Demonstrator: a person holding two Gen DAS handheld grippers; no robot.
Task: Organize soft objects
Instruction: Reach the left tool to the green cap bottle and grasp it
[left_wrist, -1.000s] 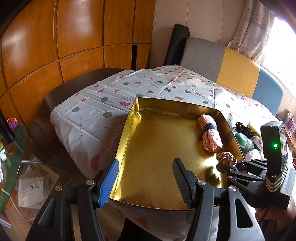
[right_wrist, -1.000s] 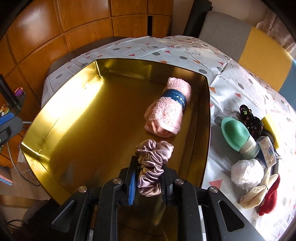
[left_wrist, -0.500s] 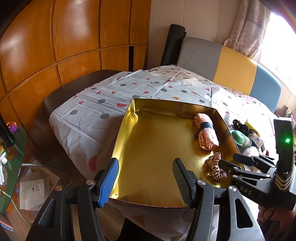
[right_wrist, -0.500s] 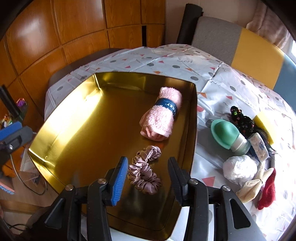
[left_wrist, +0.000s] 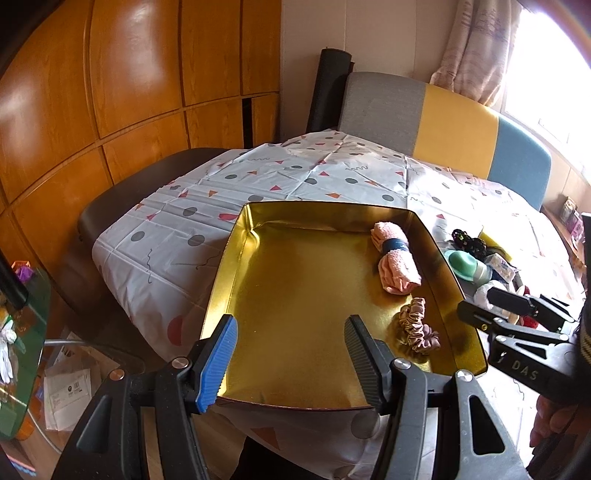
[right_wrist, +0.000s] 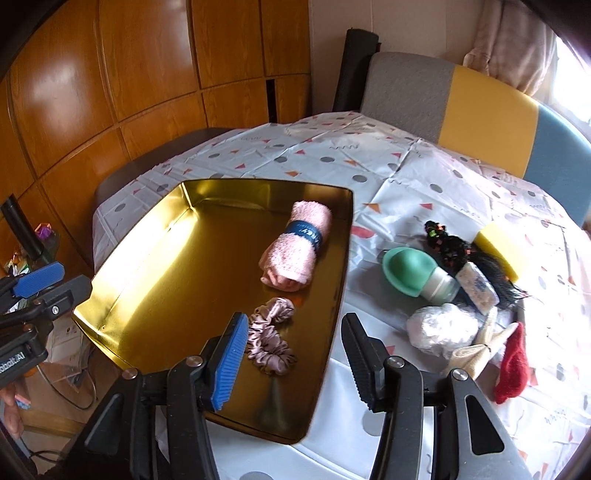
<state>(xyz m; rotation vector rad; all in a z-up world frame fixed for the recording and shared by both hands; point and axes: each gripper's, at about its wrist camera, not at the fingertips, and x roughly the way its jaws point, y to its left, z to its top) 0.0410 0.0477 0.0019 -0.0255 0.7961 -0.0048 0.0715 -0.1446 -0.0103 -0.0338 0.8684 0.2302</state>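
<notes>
A gold metal tray (left_wrist: 236, 258) (right_wrist: 334, 317) sits on the patterned tablecloth. Inside it lie a rolled pink towel with a blue band (left_wrist: 397, 260) (right_wrist: 293, 249) and a mauve satin scrunchie (left_wrist: 419, 328) (right_wrist: 269, 338). My right gripper (right_wrist: 291, 354) hangs above the tray's near right corner; its jaws are opening, nothing is between them, and the scrunchie lies free below. My left gripper (left_wrist: 291, 356) is open and empty over the tray's near edge. The right gripper (left_wrist: 517, 314) also shows in the left wrist view.
Right of the tray lie a green-capped bottle (right_wrist: 417, 271), a white crumpled bag (right_wrist: 439, 328), a red cloth (right_wrist: 513, 369), a cream bow (right_wrist: 469, 354), black hair items (right_wrist: 454, 247), a yellow sponge (right_wrist: 498, 251). A bench back (left_wrist: 443, 122) stands behind the table.
My right gripper let go of the scrunchie, which now lies in the tray, then opened wide and pulled up and back. The left gripper stayed open and nearly still.
</notes>
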